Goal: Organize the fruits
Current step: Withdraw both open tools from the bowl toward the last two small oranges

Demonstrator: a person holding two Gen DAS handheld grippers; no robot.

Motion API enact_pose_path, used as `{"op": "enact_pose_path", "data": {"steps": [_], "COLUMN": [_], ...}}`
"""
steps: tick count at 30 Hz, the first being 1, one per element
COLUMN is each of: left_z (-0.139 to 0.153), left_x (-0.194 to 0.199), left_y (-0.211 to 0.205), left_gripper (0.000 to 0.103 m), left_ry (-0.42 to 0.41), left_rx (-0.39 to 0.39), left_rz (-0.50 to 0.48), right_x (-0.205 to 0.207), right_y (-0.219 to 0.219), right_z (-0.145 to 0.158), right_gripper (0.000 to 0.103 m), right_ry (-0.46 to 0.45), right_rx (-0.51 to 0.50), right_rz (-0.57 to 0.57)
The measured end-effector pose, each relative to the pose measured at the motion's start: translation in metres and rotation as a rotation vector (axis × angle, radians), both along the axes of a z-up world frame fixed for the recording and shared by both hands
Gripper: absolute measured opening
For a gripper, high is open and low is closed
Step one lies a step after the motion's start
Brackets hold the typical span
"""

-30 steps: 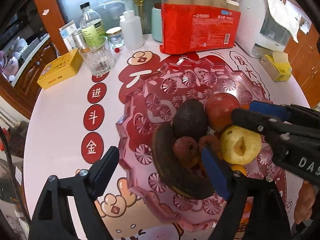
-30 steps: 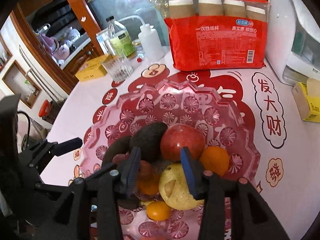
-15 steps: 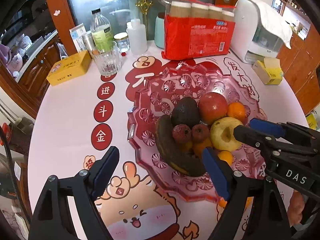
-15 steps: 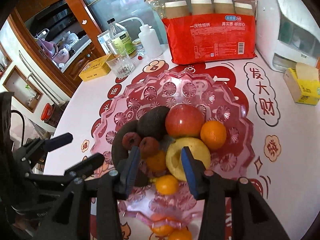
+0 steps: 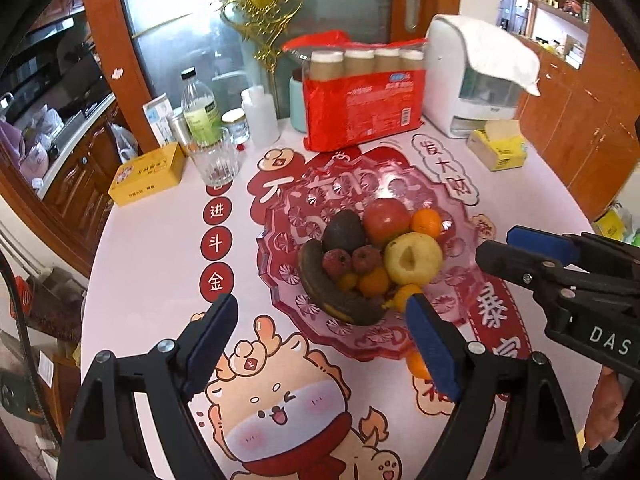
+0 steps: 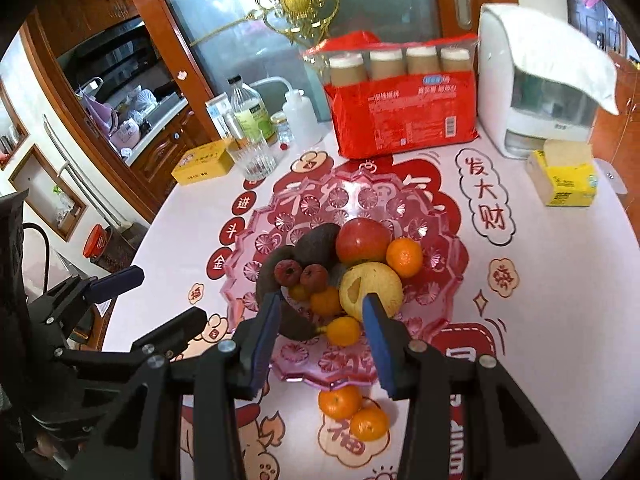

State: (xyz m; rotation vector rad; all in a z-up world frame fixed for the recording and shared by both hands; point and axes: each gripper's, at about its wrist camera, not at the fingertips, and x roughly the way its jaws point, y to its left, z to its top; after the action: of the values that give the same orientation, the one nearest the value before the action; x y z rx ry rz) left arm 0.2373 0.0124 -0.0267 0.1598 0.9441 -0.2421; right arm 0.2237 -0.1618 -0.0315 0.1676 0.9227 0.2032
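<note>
My pink fruit bowl [image 6: 448, 258] sits in the middle of the round worktop [image 5: 152, 248], and its scalloped rim leaves bare cloth on every side. The widest free stretch lies to its left, towards the worktop's curved edge. Behind it the room narrows: a red pack of paper cups [image 6: 404, 120] stands near the far rim, with a drinking glass [image 5: 214, 160] and a yellow tin [image 5: 150, 172] to the left and a yellow tissue box [image 6: 564, 180] to the right.

In the bowl lie a red apple [image 6: 362, 240], an avocado [image 6: 316, 244], a yellow pear [image 6: 372, 288], a dark banana [image 5: 336, 296], an orange [image 6: 404, 256] and some smaller fruit. Two more oranges [image 6: 352, 412] rest on the worktop just outside the near rim, touching each other.

My left hand-held gripper [image 5: 320, 344] hangs over the near left of the worktop with its jaws spread wide and nothing between them. My right hand-held gripper [image 6: 320, 328] hovers above the bowl's near rim, tilted down, its jaws apart and empty. From the left wrist view it reaches in from the right, level with the pear.
</note>
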Motion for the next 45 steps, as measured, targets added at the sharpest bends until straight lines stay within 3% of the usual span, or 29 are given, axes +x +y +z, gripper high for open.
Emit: {"op": "enact_pose_path", "data": {"steps": [13, 15, 23, 34, 45], "left_z": [0.037, 0.039, 0.035, 0.001, -0.083], "left_x": [-0.033, -0.038, -0.056, -0.072, -0.064], "left_y": [0.009, 0.009, 0.002, -0.027, -0.043], "left_gripper": [0.086, 0.091, 0.091, 0.091, 0.091], "left_ry": [-0.047, -0.051, -0.05, 0.006, 0.1], "left_rx": [-0.067, -0.071, -0.083, -0.072, -0.068], "left_rz": [-0.026, -0.028, -0.091, -0.218, -0.267], "right_x": [-0.052, -0.059, -0.081, -0.103, -0.097], "right_y": [0.004, 0.005, 0.007, -0.016, -0.045], "right_z": [0.047, 0.053, 0.052, 0.011, -0.068], "right_gripper": [0.043, 0.044, 0.044, 0.044, 0.044], "right_ry": [-0.103, -0.118, -0.138, -0.069, 0.08], "right_rx": [-0.021, -0.024, -0.055, -0.068, -0.066], "right_rz": [-0.027, -0.029, -0.042, -0.098, -0.161]}}
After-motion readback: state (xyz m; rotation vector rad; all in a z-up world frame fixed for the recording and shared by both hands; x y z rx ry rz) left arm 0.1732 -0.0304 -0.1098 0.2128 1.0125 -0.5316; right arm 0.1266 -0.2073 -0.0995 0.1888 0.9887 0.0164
